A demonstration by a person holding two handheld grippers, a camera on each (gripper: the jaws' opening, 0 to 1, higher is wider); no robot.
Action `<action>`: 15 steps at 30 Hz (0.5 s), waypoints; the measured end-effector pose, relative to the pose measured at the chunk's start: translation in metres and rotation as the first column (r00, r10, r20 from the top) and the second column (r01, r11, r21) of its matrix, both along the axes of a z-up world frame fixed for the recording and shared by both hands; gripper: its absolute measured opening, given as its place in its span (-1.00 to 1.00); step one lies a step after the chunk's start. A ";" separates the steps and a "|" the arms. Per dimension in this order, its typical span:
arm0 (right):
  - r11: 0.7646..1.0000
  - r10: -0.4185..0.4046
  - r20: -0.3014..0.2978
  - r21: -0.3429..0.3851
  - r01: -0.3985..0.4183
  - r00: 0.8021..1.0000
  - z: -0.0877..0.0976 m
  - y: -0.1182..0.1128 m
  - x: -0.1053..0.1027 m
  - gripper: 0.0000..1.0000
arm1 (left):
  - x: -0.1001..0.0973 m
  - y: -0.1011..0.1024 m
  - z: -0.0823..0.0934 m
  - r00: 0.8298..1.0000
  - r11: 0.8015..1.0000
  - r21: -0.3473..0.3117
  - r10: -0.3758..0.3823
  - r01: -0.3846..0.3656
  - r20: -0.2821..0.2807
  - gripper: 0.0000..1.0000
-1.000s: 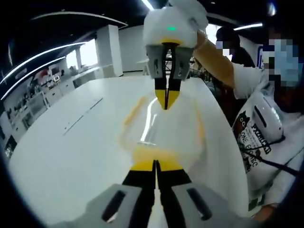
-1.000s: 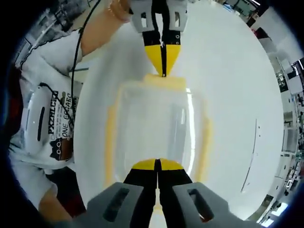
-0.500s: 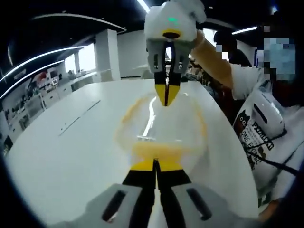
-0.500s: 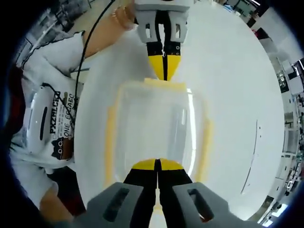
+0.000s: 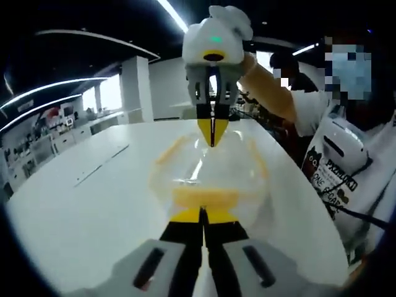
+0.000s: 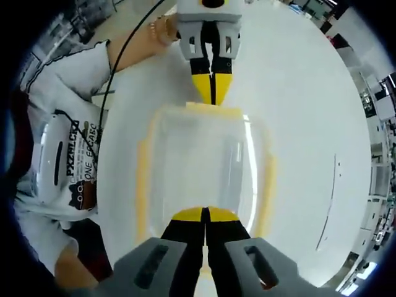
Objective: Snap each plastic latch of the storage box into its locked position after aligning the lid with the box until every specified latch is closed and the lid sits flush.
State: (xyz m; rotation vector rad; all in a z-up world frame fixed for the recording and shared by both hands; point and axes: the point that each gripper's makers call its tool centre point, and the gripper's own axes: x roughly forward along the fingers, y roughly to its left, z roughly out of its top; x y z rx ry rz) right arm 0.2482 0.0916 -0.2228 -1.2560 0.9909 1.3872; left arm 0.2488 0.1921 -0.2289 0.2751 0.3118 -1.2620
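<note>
In the right gripper view, the right tool (image 6: 206, 213), jaws together, sits at 6 o'clock over the near yellow latch (image 6: 205, 215) of the clear storage box (image 6: 204, 164) on the white counter (image 6: 297, 124). At 12 o'clock the left tool (image 6: 212, 99), jaws together, touches the far latch (image 6: 213, 109); it has drawn slightly back since a second ago. In the left gripper view, the left tool (image 5: 202, 215) rests by its latch (image 5: 204, 199), which now lies lower.

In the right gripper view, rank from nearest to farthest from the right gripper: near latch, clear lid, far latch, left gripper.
1. Near latch, at the right gripper tips.
2. Clear lid, mid-view.
3. Far latch, lid's far edge.
4. Left gripper, tips at that latch; too close to call.
</note>
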 end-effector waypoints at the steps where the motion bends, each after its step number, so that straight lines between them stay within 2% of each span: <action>1: 1.000 0.000 0.001 0.000 0.000 1.000 0.000 0.000 0.000 -1.00 | 0.001 0.000 0.000 1.000 1.000 -0.003 0.000 0.000 -0.003 -1.00; 9: 1.000 -0.010 0.018 -0.013 0.011 1.000 -0.002 -0.003 0.000 -1.00 | -0.001 -0.005 -0.002 1.000 1.000 -0.010 -0.007 0.007 -0.001 -1.00; 11: 1.000 -0.014 0.018 -0.011 0.014 1.000 -0.003 -0.004 0.000 -1.00 | 0.001 -0.010 -0.004 1.000 1.000 -0.020 -0.008 0.008 -0.015 -1.00; 12: 1.000 -0.001 0.008 -0.002 0.001 1.000 -0.003 -0.002 -0.002 -1.00 | -0.007 -0.011 -0.006 0.999 1.000 0.014 -0.011 0.011 -0.041 -1.00; 13: 1.000 -0.014 0.007 0.003 0.014 1.000 -0.001 -0.002 -0.001 -1.00 | -0.020 -0.020 -0.006 1.000 1.000 -0.004 -0.023 0.023 -0.012 -1.00; 14: 1.000 -0.010 0.008 0.004 0.010 1.000 0.001 -0.002 -0.001 -1.00 | -0.028 -0.025 -0.009 1.000 1.000 0.003 -0.024 0.024 -0.007 -1.00; 15: 1.000 -0.010 0.008 0.006 0.010 1.000 0.003 -0.002 -0.001 -1.00 | -0.018 -0.020 -0.009 1.000 1.000 0.006 -0.023 0.023 -0.007 -1.00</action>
